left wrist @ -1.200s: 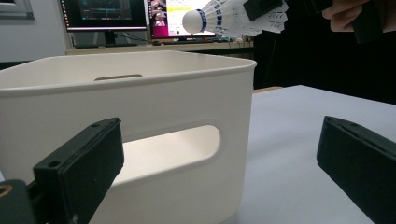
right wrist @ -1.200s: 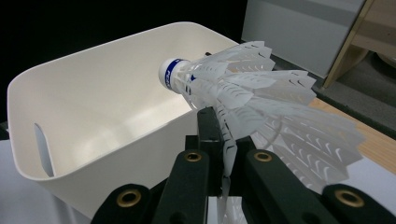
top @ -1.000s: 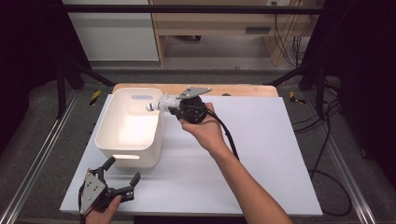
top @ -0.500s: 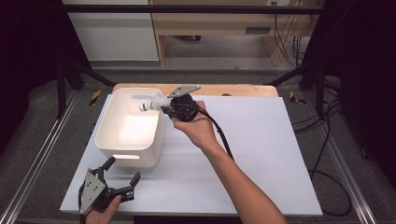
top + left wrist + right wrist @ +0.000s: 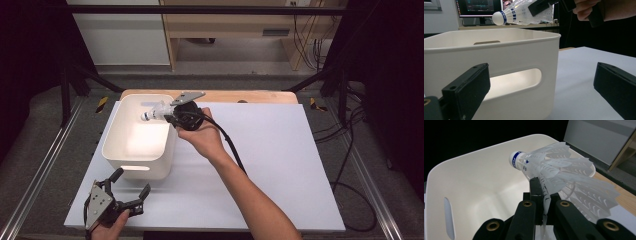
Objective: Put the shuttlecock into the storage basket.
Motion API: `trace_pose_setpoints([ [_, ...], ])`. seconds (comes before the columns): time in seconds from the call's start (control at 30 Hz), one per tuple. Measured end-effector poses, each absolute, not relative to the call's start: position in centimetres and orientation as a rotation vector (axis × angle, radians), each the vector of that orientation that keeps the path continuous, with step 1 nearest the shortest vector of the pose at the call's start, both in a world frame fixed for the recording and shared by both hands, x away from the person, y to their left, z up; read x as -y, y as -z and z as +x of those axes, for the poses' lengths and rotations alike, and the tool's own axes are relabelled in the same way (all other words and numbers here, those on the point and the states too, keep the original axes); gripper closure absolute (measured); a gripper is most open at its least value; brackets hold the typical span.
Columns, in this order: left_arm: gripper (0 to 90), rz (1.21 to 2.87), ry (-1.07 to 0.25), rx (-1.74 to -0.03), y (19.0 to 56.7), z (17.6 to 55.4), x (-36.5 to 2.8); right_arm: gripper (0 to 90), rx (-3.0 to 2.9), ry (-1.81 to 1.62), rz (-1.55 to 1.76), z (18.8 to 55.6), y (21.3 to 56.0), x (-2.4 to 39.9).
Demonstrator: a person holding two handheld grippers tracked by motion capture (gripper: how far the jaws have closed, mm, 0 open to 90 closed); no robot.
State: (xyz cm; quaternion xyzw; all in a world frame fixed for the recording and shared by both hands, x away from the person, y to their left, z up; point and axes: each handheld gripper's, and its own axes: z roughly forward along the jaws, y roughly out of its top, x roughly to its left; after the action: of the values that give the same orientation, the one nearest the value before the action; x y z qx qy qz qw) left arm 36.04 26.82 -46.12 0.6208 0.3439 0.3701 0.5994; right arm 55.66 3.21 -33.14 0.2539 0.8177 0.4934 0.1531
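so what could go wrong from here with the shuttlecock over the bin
1. The right gripper pinches only the thin feather skirt of the shuttlecock, so the feathers may bend or slip out.
2. The shuttlecock hangs above the white bin close to its far right rim; released here, it might catch the rim and land on the table.
3. Light as it is, it may bounce or drift on release.

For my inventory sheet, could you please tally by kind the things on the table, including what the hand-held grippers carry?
Shuttlecock, white with a blue band, clamped by its skirt in the right hand-held gripper over the bin: 1
White plastic bin with handle slots: 1
White table mat: 1
Hand-held grippers, counting the open left hand-held gripper: 2
Total: 5
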Motion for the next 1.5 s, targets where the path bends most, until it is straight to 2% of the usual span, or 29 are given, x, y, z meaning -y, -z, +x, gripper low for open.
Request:
trace_pose_setpoints([
  [1.5, 0.8, 1.42, -0.864, -0.825, 46.2, 36.7, -27.3, 89.3, -2.43, -1.414, 0.664, 56.5, 34.3, -7.6],
])
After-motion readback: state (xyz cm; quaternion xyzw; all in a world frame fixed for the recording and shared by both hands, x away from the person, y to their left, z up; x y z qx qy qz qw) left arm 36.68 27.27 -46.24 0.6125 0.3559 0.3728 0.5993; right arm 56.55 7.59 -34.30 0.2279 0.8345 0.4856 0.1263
